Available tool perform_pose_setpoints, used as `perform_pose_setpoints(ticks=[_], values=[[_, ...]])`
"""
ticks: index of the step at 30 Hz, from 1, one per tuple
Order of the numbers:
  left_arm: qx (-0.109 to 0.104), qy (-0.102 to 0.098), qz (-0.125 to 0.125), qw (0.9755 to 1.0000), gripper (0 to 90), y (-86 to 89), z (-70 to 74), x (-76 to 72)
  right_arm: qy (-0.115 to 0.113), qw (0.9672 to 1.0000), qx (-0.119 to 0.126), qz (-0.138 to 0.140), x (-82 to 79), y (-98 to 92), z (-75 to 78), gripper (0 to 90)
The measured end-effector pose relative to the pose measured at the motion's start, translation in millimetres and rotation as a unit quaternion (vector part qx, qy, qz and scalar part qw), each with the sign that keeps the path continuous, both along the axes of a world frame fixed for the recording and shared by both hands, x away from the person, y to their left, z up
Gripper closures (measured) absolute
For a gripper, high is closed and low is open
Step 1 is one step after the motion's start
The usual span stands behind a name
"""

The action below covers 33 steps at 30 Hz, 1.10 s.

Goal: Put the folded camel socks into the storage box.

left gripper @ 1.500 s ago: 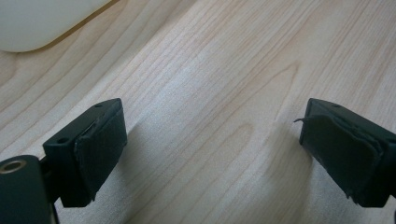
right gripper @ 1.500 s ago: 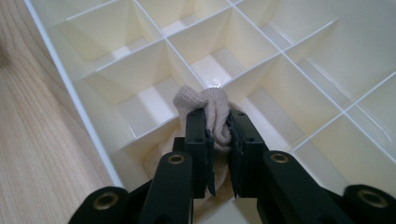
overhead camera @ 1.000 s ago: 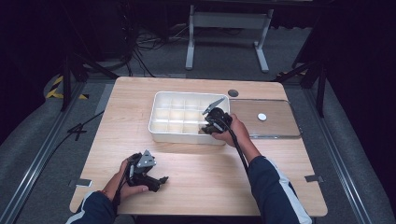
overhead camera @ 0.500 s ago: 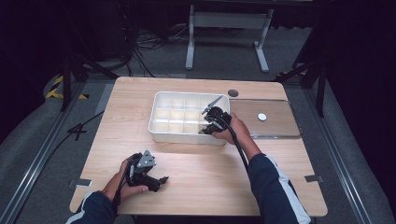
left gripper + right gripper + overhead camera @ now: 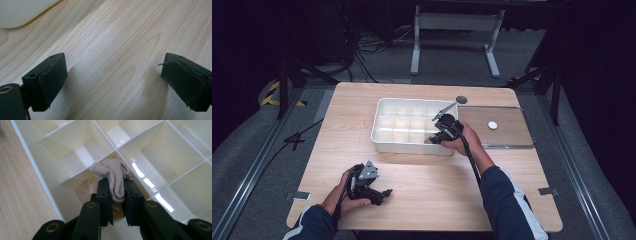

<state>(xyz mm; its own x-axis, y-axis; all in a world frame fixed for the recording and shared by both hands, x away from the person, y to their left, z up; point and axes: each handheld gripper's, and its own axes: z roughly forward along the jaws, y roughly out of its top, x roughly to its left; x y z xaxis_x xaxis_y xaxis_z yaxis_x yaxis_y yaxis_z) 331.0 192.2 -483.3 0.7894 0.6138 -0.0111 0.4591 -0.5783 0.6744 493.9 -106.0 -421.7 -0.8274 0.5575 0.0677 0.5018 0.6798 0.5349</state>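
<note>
My right tongs (image 5: 116, 195) sit in a front-row compartment of the white divided tray (image 5: 382, 142), still pinching a beige knitted cloth (image 5: 110, 173). Their jaws have just been opening a little with the cloth between them. The cloth bunches in that cell against its divider walls; the neighbouring cells I can see hold nothing. My left tongs (image 5: 113, 82) rest spread wide apart over bare worktop (image 5: 437, 185), well away from the tray. Both hands sit as they did a second ago.
</note>
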Motion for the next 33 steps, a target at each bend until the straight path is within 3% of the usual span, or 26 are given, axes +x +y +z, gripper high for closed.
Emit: perform_pose_setpoints(ticks=[7, 19, 33], values=[[0.0, 0.0, 0.0, 1.0, 6.9, 0.0, 0.0, 0.0, -0.02, 0.9998, 0.003, -0.005, -4.3, -0.1, 1.8, 72.0], [-0.002, 0.001, -0.004, 1.0, 6.6, -0.5, -0.5, 0.8, -0.028, 0.9995, 0.01, -0.009, -6.6, -2.8, 3.4, 67.4], [-0.001, 0.001, -0.004, 1.0, 6.3, -0.7, -0.3, 1.0, -0.054, 0.9984, 0.014, -0.005, -11.3, 0.4, 7.2, 65.3]])
